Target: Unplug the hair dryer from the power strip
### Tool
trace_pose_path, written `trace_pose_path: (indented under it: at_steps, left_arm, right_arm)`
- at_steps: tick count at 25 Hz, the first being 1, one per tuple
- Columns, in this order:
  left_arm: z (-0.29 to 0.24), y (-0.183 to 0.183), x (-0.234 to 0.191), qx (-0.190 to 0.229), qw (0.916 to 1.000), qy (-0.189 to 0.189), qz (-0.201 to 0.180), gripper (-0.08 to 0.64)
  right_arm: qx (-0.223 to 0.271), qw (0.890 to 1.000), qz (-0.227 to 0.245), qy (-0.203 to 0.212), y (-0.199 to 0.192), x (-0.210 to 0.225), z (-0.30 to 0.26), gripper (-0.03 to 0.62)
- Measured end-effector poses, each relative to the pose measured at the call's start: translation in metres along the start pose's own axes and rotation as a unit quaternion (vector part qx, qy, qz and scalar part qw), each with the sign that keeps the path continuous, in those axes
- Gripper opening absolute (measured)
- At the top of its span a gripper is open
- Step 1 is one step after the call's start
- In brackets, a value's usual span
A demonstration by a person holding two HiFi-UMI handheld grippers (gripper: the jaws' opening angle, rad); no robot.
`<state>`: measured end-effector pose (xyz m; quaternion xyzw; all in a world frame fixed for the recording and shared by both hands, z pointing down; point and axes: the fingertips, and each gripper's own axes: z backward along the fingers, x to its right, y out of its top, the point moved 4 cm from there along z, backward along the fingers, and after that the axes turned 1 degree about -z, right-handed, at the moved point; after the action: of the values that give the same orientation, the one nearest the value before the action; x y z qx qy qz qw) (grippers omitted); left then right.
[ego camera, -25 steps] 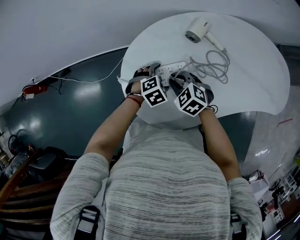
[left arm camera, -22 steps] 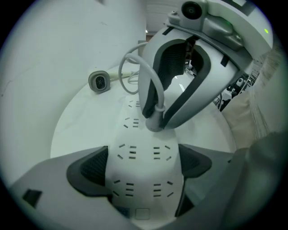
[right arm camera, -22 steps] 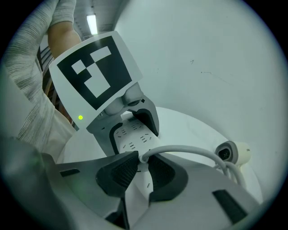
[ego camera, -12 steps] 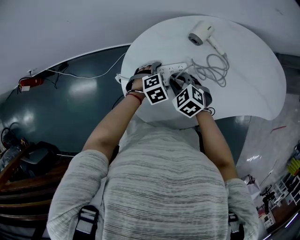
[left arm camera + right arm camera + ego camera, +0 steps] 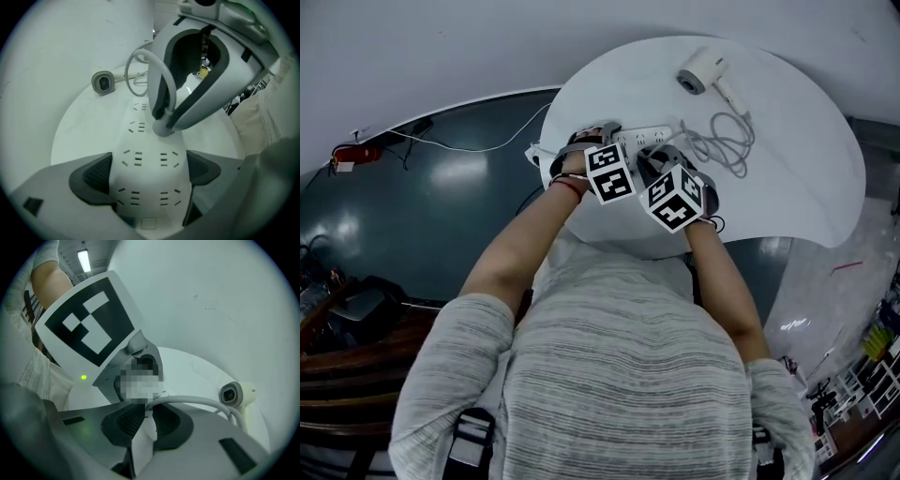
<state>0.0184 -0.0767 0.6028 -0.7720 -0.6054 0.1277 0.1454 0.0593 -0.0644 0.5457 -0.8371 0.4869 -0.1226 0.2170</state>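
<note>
Hair dryer (image 5: 701, 70): white, lying on its side near the far edge of the table (image 5: 797, 178), well apart from both grippers.
Cord (image 5: 724, 139): grey, running from the dryer's handle into loose loops towards the table's middle, then on to the power strip.
Plug (image 5: 161, 127): seated in a socket partway along the strip, with the cord arching up out of it.
Power strip (image 5: 642, 138): white, flat on the table close to the near edge; its length runs roughly along that edge.
Right gripper (image 5: 147, 409): pointed steeply down over the plug. Its fingers have just been closing and are now drawn close together, pinching the plug. The cord comes out between the dark pads (image 5: 171, 420).
Left gripper (image 5: 149, 166): pointed steeply down over the strip's end nearest its camera. Its fingers are set wide, one pad against each long side of the strip, clamping it to the table.
Spacing: the two grippers are just beside each other, marker cubes almost touching in the head view.
Strip's own cable (image 5: 469, 150): thin and white, leaving the table's left edge and running away across the dark floor (image 5: 441, 216).
Person: bare forearms reaching forward over the near edge, in a grey striped top (image 5: 619, 375).
</note>
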Motion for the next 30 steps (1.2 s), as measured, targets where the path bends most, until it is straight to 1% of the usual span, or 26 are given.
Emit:
trace_pose_path:
  at_steps: [2,4,10,14,16,21,26,30]
  left_arm:
    - [-0.0007,0.0007,0.0014,-0.002,1.0000,-0.002,-0.004,0.472]
    - [-0.0011,0.0013,0.0018,-0.001,1.0000,-0.002,-0.006,0.472]
    - [0.0003,0.0013,0.0010,0.008,0.9999,0.001,-0.008,0.472]
    - [-0.0017,0.0025,0.0006,0.005,0.9999,-0.001,-0.010,0.472]
    - [-0.0020,0.0029,0.0012,0.004,0.9999,-0.001,-0.012,0.472]
    - [-0.0025,0.0027,0.0022,0.001,0.9999,-0.006,-0.010,0.472]
    - [-0.0035,0.0039,-0.0007,0.001,0.9999,-0.007,-0.010,0.472]
    - [-0.0043,0.0045,0.0006,0.003,0.9999,-0.007,-0.015,0.472]
  right_arm:
    - [-0.002,1.000,0.001,-0.013,-0.0031,-0.0037,0.0019,0.061]
    - [-0.006,1.000,0.001,-0.017,-0.0039,-0.0045,0.0023,0.061]
    - [-0.017,1.000,-0.012,0.007,0.0028,0.0031,0.0004,0.061]
    - [-0.015,1.000,-0.010,-0.014,-0.0020,-0.0017,0.0030,0.058]
    - [-0.019,1.000,-0.011,-0.018,-0.0032,-0.0029,0.0038,0.057]
    - [-0.039,0.999,-0.007,-0.002,-0.0008,-0.0012,0.0047,0.055]
    - [-0.043,0.999,0.006,0.017,0.0016,0.0041,0.0037,0.055]
    - [-0.039,0.999,0.021,0.009,0.0013,-0.0003,0.0085,0.055]
